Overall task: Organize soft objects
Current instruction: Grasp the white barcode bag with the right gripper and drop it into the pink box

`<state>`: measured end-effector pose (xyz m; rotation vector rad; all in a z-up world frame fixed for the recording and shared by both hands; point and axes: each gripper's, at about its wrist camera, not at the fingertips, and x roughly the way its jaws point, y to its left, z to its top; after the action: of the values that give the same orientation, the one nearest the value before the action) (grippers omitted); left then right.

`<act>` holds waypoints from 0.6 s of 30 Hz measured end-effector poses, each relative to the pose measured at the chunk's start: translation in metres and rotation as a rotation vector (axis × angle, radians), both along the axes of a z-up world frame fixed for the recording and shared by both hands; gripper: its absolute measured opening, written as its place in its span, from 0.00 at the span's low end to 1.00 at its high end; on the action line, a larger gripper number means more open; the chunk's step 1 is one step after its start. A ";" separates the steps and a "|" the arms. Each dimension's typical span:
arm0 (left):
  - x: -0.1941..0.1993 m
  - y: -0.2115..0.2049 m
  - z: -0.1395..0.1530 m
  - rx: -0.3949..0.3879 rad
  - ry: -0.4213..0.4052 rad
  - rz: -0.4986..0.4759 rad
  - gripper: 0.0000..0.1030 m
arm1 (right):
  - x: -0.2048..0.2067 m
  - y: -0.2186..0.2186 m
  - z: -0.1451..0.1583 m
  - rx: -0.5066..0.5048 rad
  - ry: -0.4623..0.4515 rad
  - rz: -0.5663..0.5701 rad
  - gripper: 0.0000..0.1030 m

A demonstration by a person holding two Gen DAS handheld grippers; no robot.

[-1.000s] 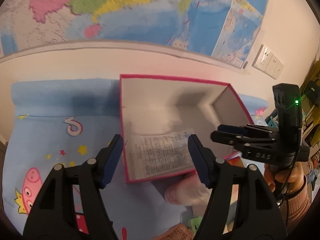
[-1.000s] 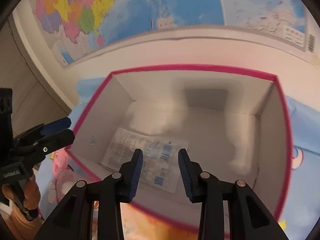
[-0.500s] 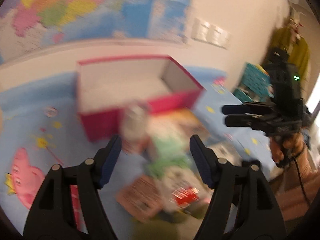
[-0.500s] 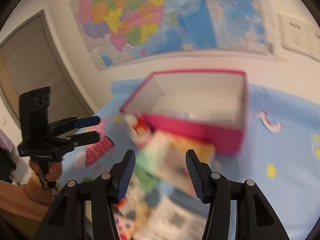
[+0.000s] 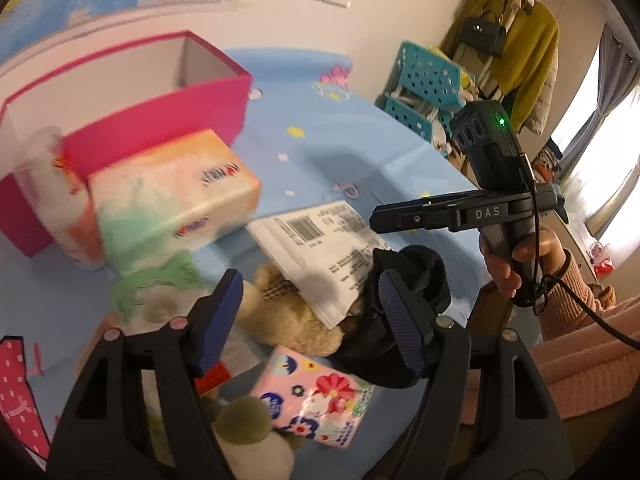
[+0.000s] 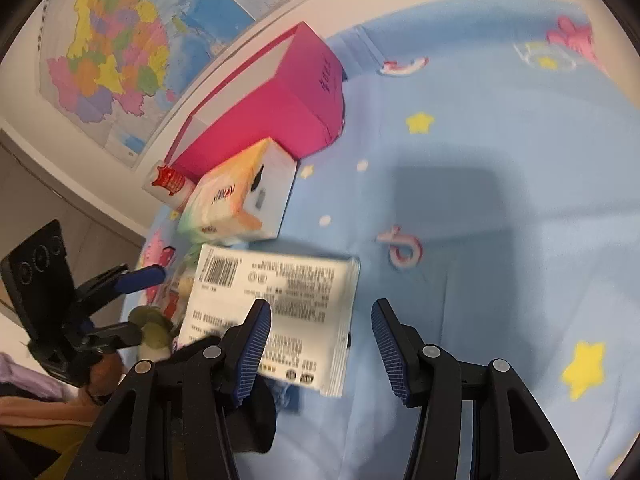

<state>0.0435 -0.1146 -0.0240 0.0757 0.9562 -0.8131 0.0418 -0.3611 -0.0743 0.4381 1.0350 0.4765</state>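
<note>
Bedroom corner, daylit from one side
A map (image 6: 120, 60) hangs on the cream wall (image 5: 380, 32); a coat rack (image 5: 516, 40) stands near the bright curtained window (image 5: 604, 152).

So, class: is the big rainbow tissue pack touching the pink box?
Touching. In the right wrist view the tissue pack presses against the pink box wall with no blue cloth showing between them.

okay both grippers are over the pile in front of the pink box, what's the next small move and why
Probably lower the right gripper onto the flat white printed packet and close. Its jaws have just been opening and hold nothing, the packet lies on top of the pile just ahead of them, and the open pink cardboard box stands close behind.
</note>
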 end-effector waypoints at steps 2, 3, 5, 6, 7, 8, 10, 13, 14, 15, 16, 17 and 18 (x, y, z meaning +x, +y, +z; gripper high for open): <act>0.004 -0.003 -0.005 0.009 0.034 -0.002 0.70 | 0.000 0.003 -0.004 0.021 0.008 0.012 0.52; 0.005 -0.005 -0.006 0.009 0.043 -0.008 0.69 | 0.000 0.004 -0.006 0.034 0.010 0.017 0.52; 0.006 -0.008 -0.010 0.014 0.066 -0.014 0.56 | -0.001 0.003 -0.008 0.062 0.004 0.014 0.52; 0.007 -0.008 -0.012 0.012 0.085 -0.020 0.53 | -0.001 0.003 -0.010 0.076 0.006 0.016 0.52; 0.008 -0.010 -0.014 0.007 0.097 -0.022 0.48 | -0.001 0.003 -0.011 0.092 0.008 0.018 0.52; 0.009 -0.010 -0.015 0.005 0.108 -0.021 0.44 | -0.001 0.003 -0.011 0.099 0.008 0.022 0.51; 0.012 -0.010 -0.019 0.013 0.118 -0.009 0.40 | -0.001 0.006 -0.012 0.096 0.011 0.032 0.43; 0.014 -0.009 -0.018 0.007 0.124 0.007 0.36 | -0.002 0.008 -0.013 0.115 0.009 0.032 0.36; 0.014 -0.009 -0.018 0.010 0.124 0.011 0.32 | -0.002 0.008 -0.012 0.125 0.005 0.032 0.32; 0.015 -0.010 -0.017 0.013 0.125 0.016 0.30 | -0.002 0.009 -0.010 0.138 -0.003 0.038 0.31; 0.016 -0.010 -0.015 0.020 0.117 0.026 0.30 | -0.002 0.009 -0.008 0.140 -0.009 0.038 0.29; 0.016 -0.010 -0.014 0.026 0.108 0.035 0.30 | -0.002 0.010 -0.005 0.134 -0.019 0.036 0.28; 0.017 -0.010 -0.012 0.029 0.097 0.047 0.29 | -0.002 0.011 -0.001 0.133 -0.031 0.039 0.27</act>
<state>0.0603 -0.1250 -0.0360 0.0391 1.0579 -0.7653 0.0402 -0.3496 -0.0756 0.5277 0.9870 0.5876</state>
